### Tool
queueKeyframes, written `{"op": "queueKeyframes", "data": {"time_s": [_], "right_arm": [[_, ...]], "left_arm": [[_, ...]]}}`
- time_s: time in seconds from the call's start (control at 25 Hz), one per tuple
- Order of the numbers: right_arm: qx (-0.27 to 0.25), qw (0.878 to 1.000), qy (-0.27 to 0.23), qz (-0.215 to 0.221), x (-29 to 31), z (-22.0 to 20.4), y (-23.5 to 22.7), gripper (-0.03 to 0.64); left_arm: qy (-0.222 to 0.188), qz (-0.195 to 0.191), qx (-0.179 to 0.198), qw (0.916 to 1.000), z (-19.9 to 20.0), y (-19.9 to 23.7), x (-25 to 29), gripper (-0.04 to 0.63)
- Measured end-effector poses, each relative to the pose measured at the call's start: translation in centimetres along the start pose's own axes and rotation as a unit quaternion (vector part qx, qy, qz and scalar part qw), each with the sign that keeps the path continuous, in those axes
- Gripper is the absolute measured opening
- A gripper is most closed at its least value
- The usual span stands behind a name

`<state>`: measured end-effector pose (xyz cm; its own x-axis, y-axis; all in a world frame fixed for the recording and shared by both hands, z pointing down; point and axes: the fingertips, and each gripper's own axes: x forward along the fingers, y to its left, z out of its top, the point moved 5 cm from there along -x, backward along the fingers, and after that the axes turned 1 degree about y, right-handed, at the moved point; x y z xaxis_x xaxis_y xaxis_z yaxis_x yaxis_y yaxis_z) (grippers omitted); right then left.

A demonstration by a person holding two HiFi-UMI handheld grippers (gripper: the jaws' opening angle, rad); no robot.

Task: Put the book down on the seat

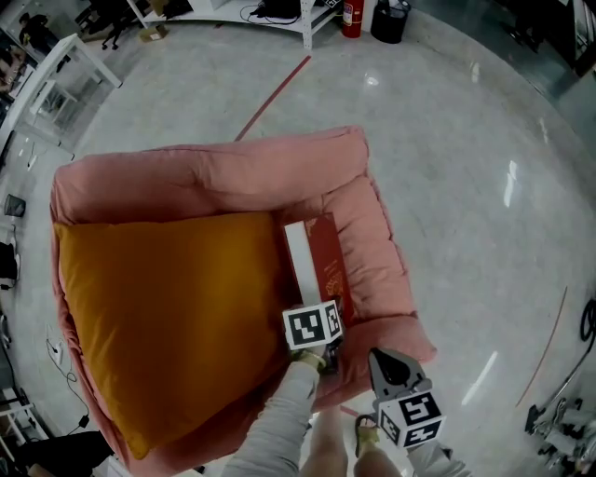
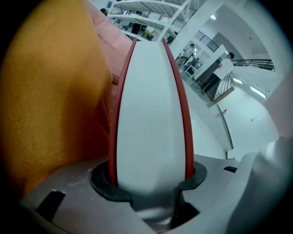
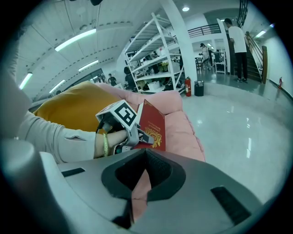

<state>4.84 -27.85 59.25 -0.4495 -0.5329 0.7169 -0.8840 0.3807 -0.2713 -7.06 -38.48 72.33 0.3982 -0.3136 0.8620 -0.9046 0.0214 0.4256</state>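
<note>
A red book with a white page edge stands on its edge in the gap between the orange cushion and the right arm of the pink armchair. My left gripper is shut on the book's near end. In the left gripper view the book fills the space between the jaws of my left gripper, both red covers pressed by the pads. My right gripper hangs just in front of the armchair's right front corner, shut and holding nothing. From the right gripper view the book shows its gold-printed cover.
The orange cushion covers most of the seat. Shiny grey floor surrounds the armchair, with a red tape line behind it. White shelving, a fire extinguisher and a black bin stand far back. Cables lie at the left.
</note>
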Motion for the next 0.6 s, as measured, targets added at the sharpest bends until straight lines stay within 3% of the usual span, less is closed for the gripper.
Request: {"op": "queueKeyframes", "data": {"time_s": [0.2, 0.6], "right_arm": [[0.003, 1.000, 0.008, 0.001, -0.3, -0.7, 0.1, 0.005], [-0.002, 1.000, -0.011, 0.002, -1.3, 0.4, 1.0, 0.005]], "left_arm": [[0.004, -0.005, -0.009, 0.9999, 0.5, -0.2, 0.9, 0.250], [0.017, -0.011, -0.030, 0.9993, -0.2, 0.0, -1.2, 0.322]]}}
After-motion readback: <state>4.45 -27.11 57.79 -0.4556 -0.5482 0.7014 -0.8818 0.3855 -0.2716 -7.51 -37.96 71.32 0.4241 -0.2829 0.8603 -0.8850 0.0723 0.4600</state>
